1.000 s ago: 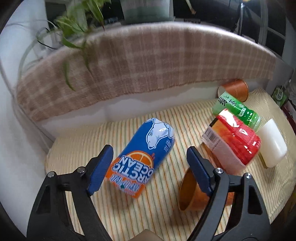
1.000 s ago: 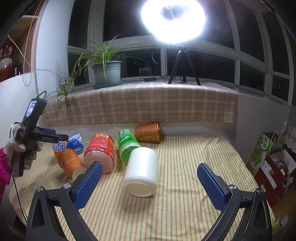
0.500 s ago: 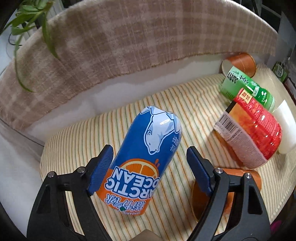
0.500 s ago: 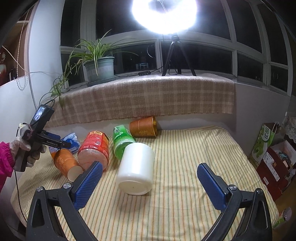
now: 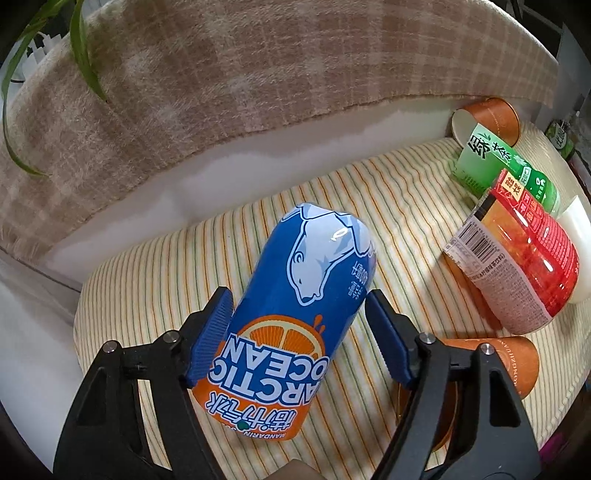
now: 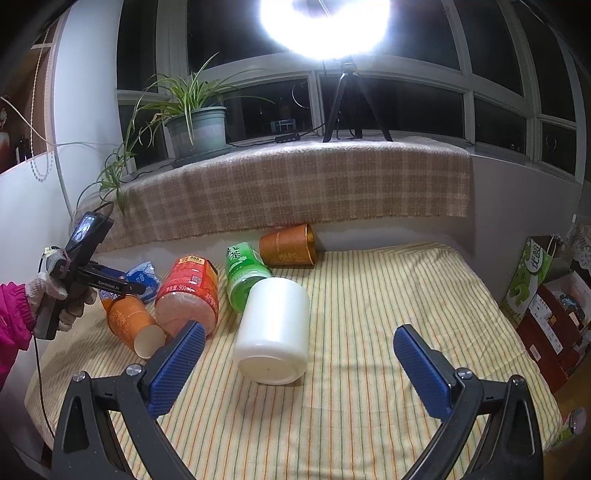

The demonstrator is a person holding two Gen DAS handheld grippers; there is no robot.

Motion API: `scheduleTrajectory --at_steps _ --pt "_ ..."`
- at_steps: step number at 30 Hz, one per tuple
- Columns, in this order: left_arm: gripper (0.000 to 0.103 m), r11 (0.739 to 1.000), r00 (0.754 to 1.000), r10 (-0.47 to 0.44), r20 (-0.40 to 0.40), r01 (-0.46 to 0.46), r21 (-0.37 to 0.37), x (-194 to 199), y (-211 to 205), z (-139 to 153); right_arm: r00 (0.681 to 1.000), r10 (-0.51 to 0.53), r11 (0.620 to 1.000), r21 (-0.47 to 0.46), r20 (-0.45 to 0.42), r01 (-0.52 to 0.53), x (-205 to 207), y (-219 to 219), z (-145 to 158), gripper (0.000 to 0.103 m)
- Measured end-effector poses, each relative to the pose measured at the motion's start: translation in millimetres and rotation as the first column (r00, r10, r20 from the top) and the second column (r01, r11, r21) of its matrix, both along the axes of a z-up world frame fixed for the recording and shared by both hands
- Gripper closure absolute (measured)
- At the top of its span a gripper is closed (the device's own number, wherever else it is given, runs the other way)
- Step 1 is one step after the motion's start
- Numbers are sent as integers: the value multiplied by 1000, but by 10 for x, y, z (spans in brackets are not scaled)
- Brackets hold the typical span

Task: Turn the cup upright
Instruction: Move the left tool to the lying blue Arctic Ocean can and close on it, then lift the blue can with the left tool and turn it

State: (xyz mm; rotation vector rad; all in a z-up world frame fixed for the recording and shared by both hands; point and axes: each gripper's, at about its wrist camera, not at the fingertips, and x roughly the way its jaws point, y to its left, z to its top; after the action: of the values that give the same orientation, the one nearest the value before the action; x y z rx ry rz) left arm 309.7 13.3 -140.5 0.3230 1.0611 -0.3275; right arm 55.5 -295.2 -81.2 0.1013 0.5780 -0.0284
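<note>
Closing in over the past second, the left gripper has come down around the blue drink cup, its blue pads now pressed to both sides of the cup's lower body where a moment ago they stood wide of it. That cup, printed with a polar bear and an orange slice, lies tilted on the striped tablecloth, its lettering upside down to the left wrist camera and its far end pointing toward the plaid blanket draped over the sill. Just right of the left gripper lies an orange paper cup on its side, partly hidden behind the finger; beyond it a red bottle, a green bottle and a second orange paper cup lie in a loose row. From the right wrist camera, the right gripper hangs wide open over the cloth with nothing between its fingers, a white cup lying on its side just ahead, base toward the lens. At left in that view a gloved hand in a pink sleeve holds the left gripper's handle. A potted plant and a ring light stand on the sill.
</note>
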Motion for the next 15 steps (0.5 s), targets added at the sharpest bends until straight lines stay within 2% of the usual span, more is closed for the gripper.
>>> scheduleTrajectory --at_steps 8,15 --pt "27 1000 1000 -21 -15 21 5 39 -7 -28 1000 -6 1000 6 -6 6 -1 0 -19 0" --pt "34 1000 1000 4 15 -4 4 21 18 30 1000 -6 1000 8 -11 7 10 -21 -36 0"
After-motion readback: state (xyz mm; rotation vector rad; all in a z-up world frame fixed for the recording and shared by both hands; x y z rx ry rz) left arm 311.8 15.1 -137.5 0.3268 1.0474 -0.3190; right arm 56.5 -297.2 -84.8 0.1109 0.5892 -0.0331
